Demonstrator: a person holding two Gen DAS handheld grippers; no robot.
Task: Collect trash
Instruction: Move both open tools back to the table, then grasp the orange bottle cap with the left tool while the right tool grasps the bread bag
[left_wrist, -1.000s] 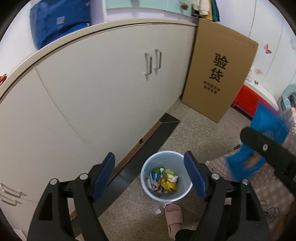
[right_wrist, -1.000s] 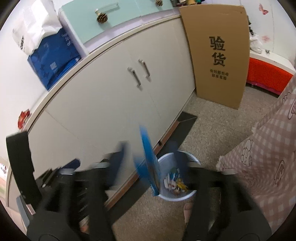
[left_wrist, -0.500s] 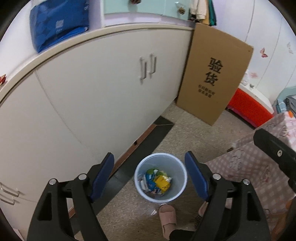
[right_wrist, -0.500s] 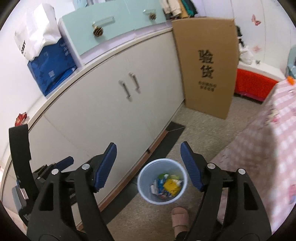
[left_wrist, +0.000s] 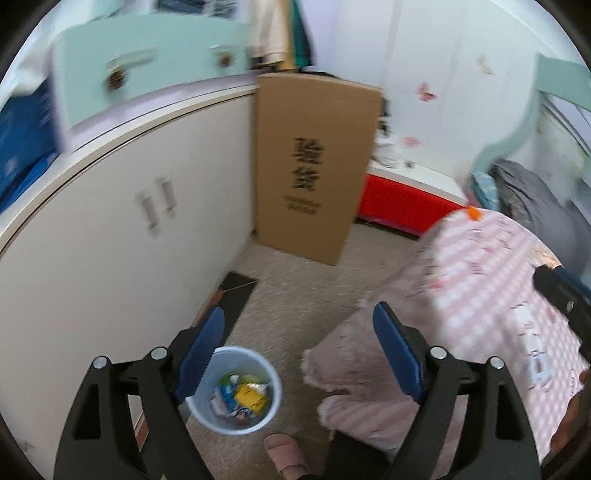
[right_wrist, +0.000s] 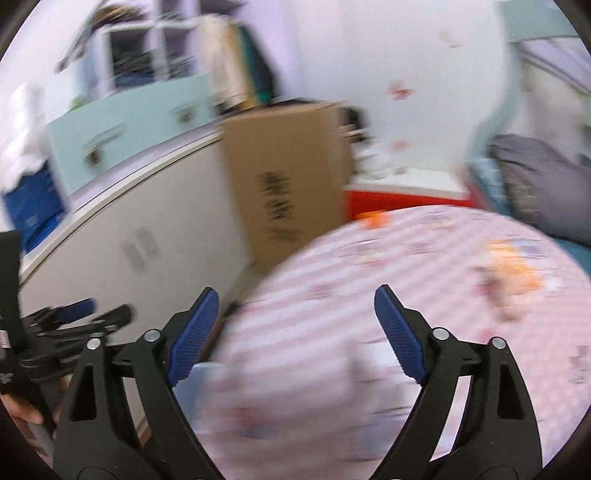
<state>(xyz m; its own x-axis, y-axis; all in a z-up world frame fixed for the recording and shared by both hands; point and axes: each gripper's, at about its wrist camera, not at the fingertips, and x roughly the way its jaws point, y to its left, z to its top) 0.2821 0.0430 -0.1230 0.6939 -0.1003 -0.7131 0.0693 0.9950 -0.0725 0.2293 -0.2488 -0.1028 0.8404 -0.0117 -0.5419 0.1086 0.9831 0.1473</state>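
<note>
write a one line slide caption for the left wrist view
Left gripper, empty and opening, above a pale blue trash bin of wrappers, beside a pink checked tablecloth.

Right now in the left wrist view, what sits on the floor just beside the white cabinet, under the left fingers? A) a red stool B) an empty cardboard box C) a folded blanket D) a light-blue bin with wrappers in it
D: the light-blue trash bin stands on the floor next to the white cabinet, with colourful wrappers inside it.
</note>
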